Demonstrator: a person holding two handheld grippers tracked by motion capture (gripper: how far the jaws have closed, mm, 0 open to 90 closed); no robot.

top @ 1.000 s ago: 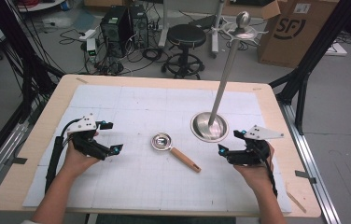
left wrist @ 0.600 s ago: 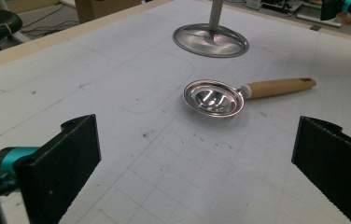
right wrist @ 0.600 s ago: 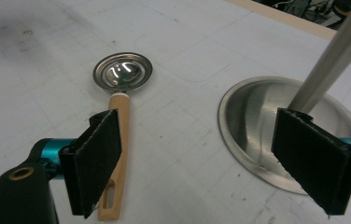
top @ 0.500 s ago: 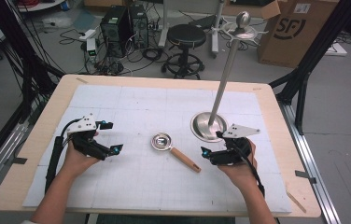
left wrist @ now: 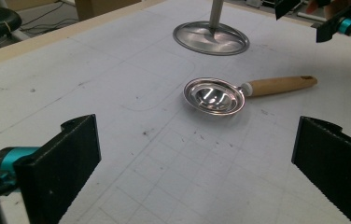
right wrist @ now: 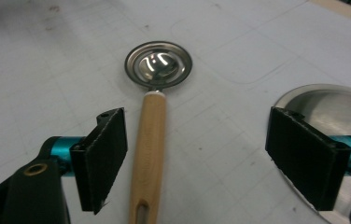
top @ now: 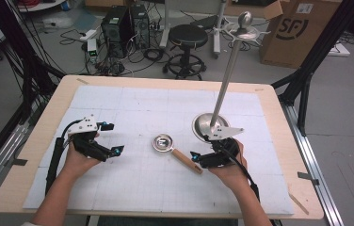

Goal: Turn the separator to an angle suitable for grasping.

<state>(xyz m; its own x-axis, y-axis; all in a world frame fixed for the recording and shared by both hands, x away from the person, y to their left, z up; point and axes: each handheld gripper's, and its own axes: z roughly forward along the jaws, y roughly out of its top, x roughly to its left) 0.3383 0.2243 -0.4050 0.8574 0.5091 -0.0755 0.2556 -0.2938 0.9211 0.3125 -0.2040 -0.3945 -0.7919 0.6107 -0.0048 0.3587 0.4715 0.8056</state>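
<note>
wooden handle between the jaws, not yet gripped

the table [top: 118, 101] is a pale board under a white gridded mat. far right on it stands a steel stand [top: 222, 84], its round base just far of the right gripper [top: 198, 157]. the ladle [top: 175, 151] lies flat near the middle: a small shiny steel bowl to the left, a short wooden handle running near and right. the right gripper's jaws have just been closing a little, still wide, with the handle between them nearer the left pad, untouched. the left gripper [top: 110, 138] rests well to the left, jaws wide and empty. the ladle looks light and stiff; the steel is likely slippery, so mid-handle wood is the better hold.
</note>
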